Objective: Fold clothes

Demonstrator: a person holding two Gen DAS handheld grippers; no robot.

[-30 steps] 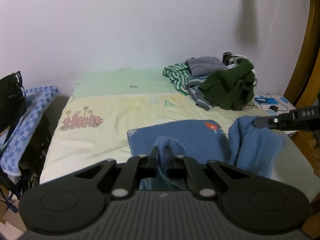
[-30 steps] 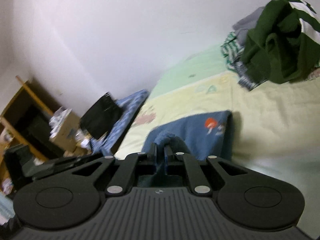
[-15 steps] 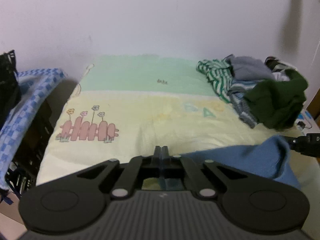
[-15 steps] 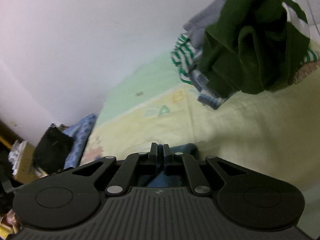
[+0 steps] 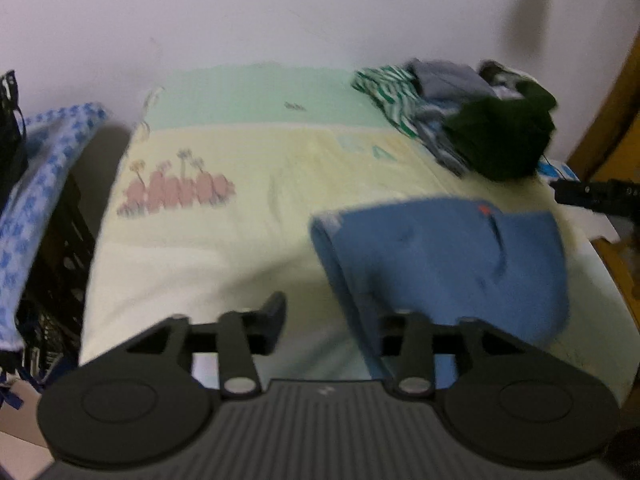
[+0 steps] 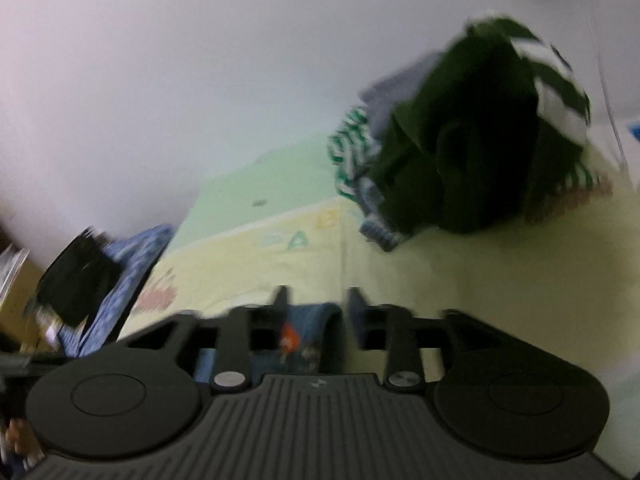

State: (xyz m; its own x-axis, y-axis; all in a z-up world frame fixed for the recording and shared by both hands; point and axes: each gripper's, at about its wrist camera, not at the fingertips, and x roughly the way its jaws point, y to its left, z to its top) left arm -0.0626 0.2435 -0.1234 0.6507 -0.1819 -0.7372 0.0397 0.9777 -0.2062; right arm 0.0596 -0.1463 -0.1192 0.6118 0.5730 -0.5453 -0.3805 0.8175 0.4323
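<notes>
Garment (image 5: 448, 264) folded near bed (image 5: 208, 264) front-right edge.

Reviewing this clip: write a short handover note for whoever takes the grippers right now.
Left gripper: jaws have just been opening, now open, nothing pinched; blue garment drapes past its right finger.
Right gripper: jaws have just been opening, now open; the blue garment lies below the gap, not pressed.
The blue garment lies folded over on the blanket, released.
Unfolded clothes pile sits at the far right corner, dark green garment on top.
Left: tidy or finish the blue fold, then fold the pile.
</notes>
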